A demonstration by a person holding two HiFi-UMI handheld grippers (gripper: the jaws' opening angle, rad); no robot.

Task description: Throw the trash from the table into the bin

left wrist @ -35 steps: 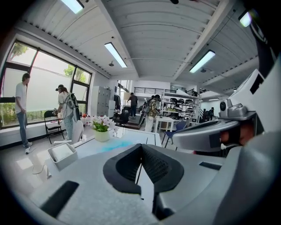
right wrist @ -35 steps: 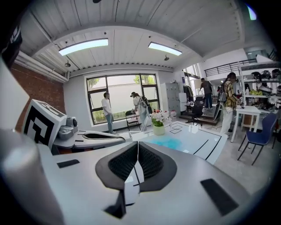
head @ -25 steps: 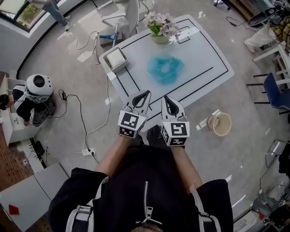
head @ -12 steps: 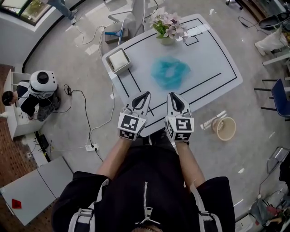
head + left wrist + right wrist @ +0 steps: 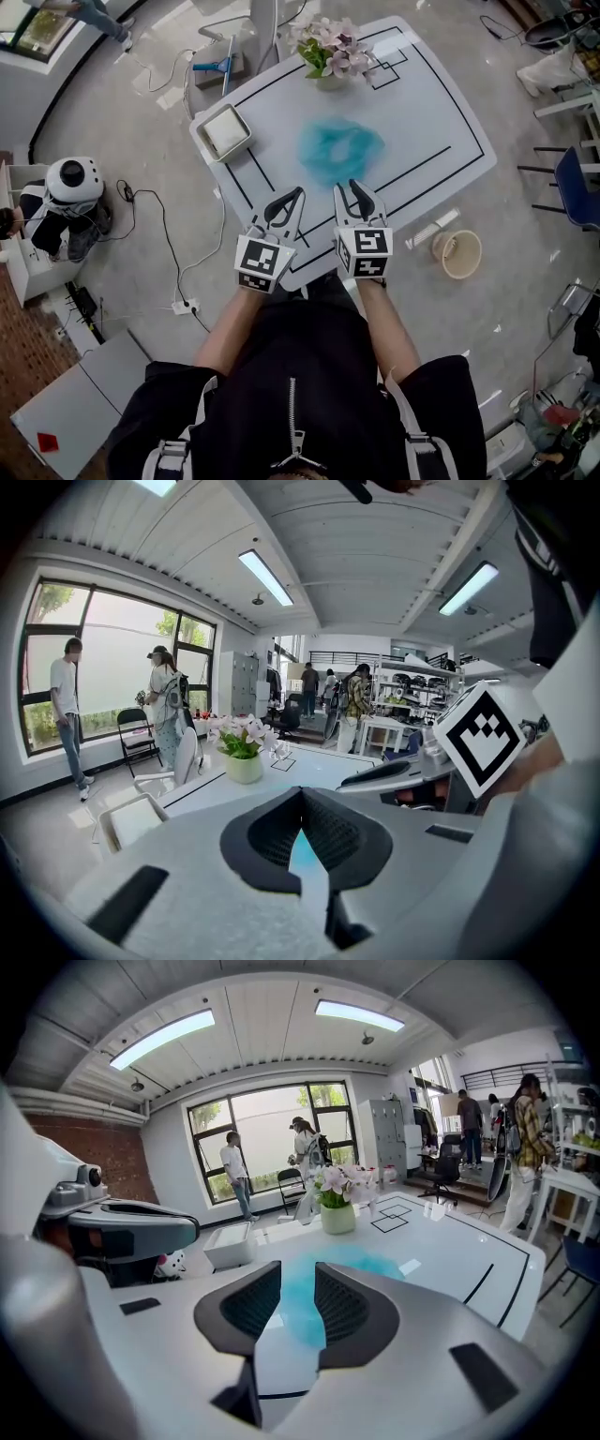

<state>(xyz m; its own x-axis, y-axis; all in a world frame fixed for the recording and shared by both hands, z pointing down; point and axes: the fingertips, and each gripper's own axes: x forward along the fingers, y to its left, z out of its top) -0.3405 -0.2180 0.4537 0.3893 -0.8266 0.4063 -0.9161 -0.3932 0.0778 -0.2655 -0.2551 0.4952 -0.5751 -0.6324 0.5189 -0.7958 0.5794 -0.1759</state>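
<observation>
The white tray (image 5: 225,132) sits at the left corner of the worktop (image 5: 431,112). The left gripper (image 5: 296,194) hovers over the near edge of the worktop. Its jaws are clenched together, leaving only a thin sliver of gap, and nothing is held between them. A pot of flowers (image 5: 328,56) stands at the far edge. The blue crumpled trash (image 5: 339,150) lies near the centre of the worktop, between the pot and the two grippers, apart from both. The right gripper (image 5: 355,187) hovers just beside the left one and points toward the trash. Its jaws have just been opening and stand released. Nothing is gripped; the trash shows through the gap, farther on. The bin (image 5: 460,255) stands on the floor off the near right edge.
</observation>
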